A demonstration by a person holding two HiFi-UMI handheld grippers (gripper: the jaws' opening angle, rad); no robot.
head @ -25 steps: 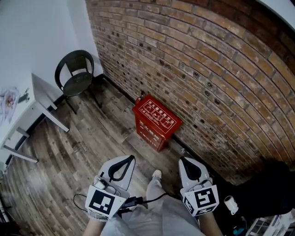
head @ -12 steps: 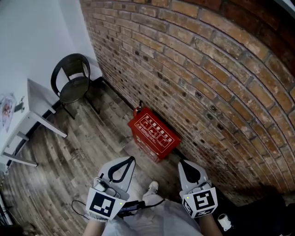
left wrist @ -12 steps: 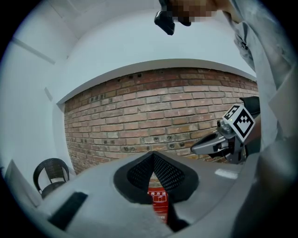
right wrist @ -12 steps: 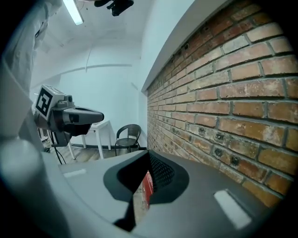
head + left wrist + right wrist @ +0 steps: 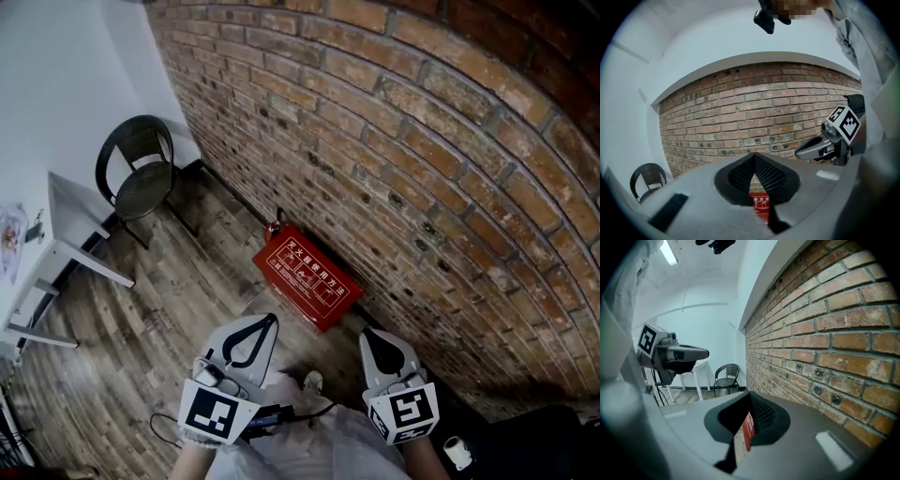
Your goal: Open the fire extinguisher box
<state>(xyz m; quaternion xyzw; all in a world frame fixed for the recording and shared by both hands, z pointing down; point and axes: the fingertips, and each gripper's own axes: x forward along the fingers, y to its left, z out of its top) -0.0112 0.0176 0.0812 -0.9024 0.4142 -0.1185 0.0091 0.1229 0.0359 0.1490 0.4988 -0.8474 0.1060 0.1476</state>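
Your left gripper (image 5: pixel 266 323) and right gripper (image 5: pixel 368 335) both have their fingers pressed together at the tips, gripping nothing, and they hang side by side in the air close to you. Just beyond them, the red fire extinguisher box (image 5: pixel 307 277) sits on the wooden floor (image 5: pixel 178 281) against the brick wall (image 5: pixel 422 141), and its lid looks closed. You seem to be on the approach, so next you should lower toward the box, part one pair of fingers and find the lid's near edge or latch.
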